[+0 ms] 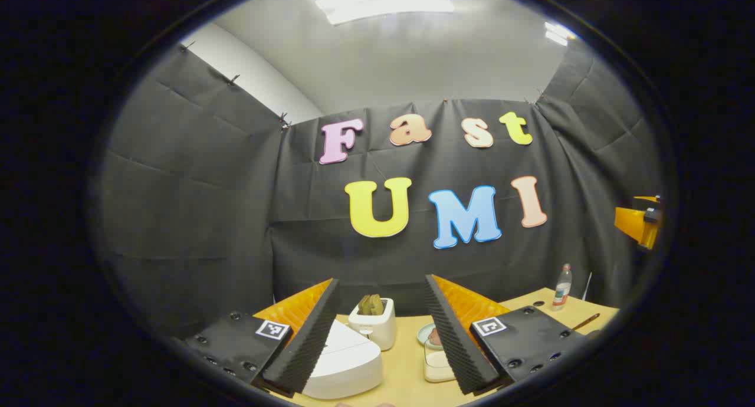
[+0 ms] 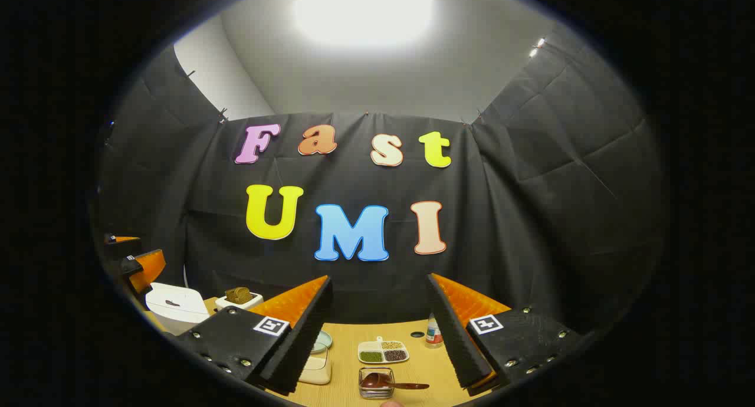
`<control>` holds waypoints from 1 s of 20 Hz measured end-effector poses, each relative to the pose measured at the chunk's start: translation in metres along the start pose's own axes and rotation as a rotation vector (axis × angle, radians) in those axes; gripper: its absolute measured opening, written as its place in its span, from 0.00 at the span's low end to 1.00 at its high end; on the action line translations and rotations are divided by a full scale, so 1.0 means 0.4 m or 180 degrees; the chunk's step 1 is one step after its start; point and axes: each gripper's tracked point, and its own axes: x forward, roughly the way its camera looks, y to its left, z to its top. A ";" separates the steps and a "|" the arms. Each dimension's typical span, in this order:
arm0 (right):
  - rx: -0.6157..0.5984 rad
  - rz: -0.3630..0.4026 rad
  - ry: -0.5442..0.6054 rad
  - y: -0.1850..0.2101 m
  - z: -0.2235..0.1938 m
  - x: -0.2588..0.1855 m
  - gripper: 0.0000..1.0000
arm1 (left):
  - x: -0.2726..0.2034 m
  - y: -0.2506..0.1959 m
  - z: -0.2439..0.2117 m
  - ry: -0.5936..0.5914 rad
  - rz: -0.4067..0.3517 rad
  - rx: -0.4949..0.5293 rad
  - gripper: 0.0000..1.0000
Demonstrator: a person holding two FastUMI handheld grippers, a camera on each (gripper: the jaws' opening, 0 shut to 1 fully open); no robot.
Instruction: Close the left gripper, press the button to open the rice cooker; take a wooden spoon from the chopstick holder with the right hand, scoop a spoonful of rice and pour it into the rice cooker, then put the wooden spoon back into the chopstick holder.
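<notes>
Rice cooker sits low on the table, white, lid down, right behind the left gripper's near finger. That gripper hangs above it with its jaws spread wide, nothing between them. Behind the cooker, a white holder with brownish contents; a clear jar and a bottle stand off to the side. Over to the right gripper, also wide apart and empty, hovering over a small glass container with a wooden spoon lying across it. Just beyond, a divided tray of grains.
</notes>
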 end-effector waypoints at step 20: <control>-0.0001 0.0101 0.0037 0.018 -0.006 -0.001 0.95 | -0.009 0.051 -0.006 0.0008 0.0172 -0.0002 0.97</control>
